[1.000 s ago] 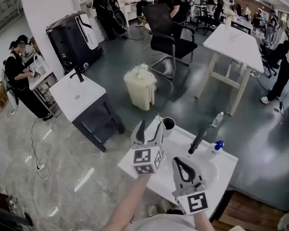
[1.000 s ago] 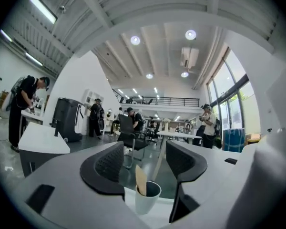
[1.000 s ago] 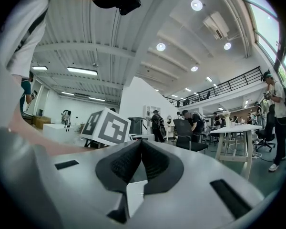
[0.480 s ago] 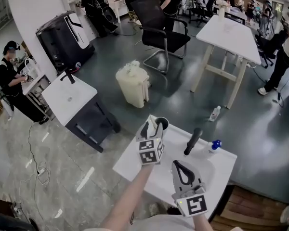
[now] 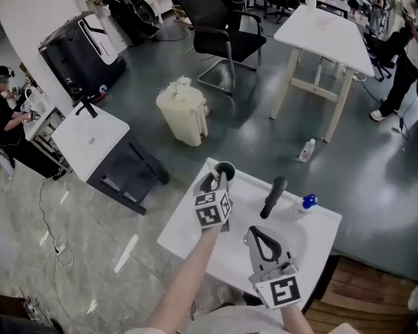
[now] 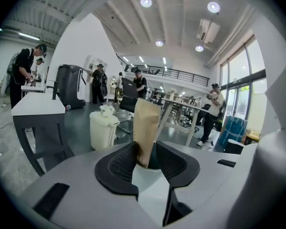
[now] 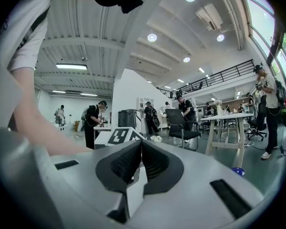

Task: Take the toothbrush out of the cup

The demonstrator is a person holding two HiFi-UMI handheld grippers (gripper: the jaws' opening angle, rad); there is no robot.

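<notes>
A dark-rimmed cup (image 5: 225, 168) stands at the far left corner of the white washstand (image 5: 184, 236). A toothbrush in a tan paper wrapper (image 6: 146, 128) stands upright in the cup (image 6: 144, 176). My left gripper (image 5: 217, 180) reaches to the cup, and its jaws are closing with the wrapper between them. The left pad (image 6: 121, 163) touches the wrapper, while a gap still shows on the right side. My right gripper (image 5: 258, 232) hovers over the washstand nearer to me. Its jaws (image 7: 141, 149) are shut with nothing in them.
A black faucet (image 5: 273, 197) and a blue-capped bottle (image 5: 306, 202) stand on the washstand to the right of the cup. Beyond it on the floor are a cream bin (image 5: 183, 110), a second washstand (image 5: 90, 141), a chair (image 5: 219, 30) and a white table (image 5: 327, 33). People stand around the room.
My left gripper came down and forward to the cup, and its jaws narrowed around the wrapped toothbrush. The right gripper shifted only a little.
</notes>
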